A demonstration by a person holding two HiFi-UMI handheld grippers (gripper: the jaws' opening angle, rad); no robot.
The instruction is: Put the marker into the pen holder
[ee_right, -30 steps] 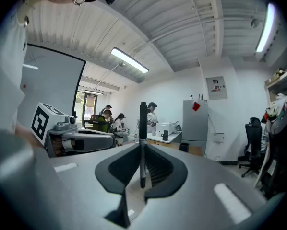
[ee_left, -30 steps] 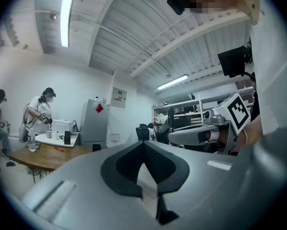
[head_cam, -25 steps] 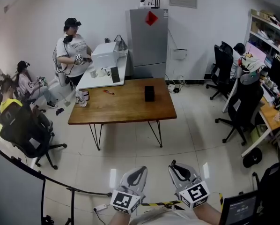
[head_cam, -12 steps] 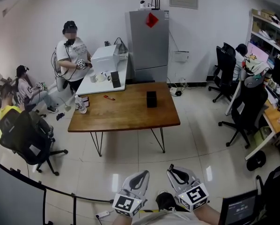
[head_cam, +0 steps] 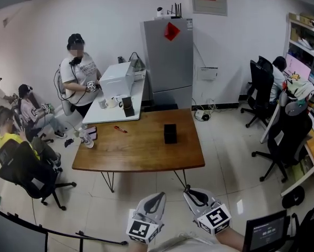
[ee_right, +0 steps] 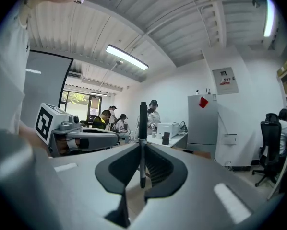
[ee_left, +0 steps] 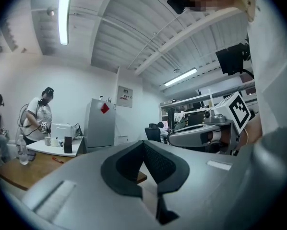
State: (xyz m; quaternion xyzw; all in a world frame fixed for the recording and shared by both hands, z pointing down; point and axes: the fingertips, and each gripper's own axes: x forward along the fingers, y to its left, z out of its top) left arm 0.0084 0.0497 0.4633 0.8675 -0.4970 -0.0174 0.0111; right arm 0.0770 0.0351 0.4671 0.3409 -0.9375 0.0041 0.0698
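Observation:
In the right gripper view a black marker point(ee_right: 143, 121) stands upright, and my right gripper point(ee_right: 142, 146) is shut on its lower half. In the head view that gripper point(head_cam: 195, 195) is at the bottom edge, right of my left gripper point(head_cam: 154, 198), both pointing level at the wooden table point(head_cam: 141, 154). The left gripper point(ee_left: 144, 144) has its jaw tips together with nothing between them. A black square pen holder point(head_cam: 170, 133) stands on the table right of centre. A red marker point(head_cam: 120, 129) lies on the table's far left part. Bare floor separates both grippers from the table.
Behind the wooden table are a white table point(head_cam: 115, 104) with a printer and a grey fridge point(head_cam: 168, 56). A person point(head_cam: 78, 70) stands at the white table, others sit at left. Office chairs point(head_cam: 283, 135) stand at right, another point(head_cam: 25, 169) at left.
The wooden table has come closer and lower in the head view. Both grippers have travelled forward with it, side by side, their jaws unchanged.

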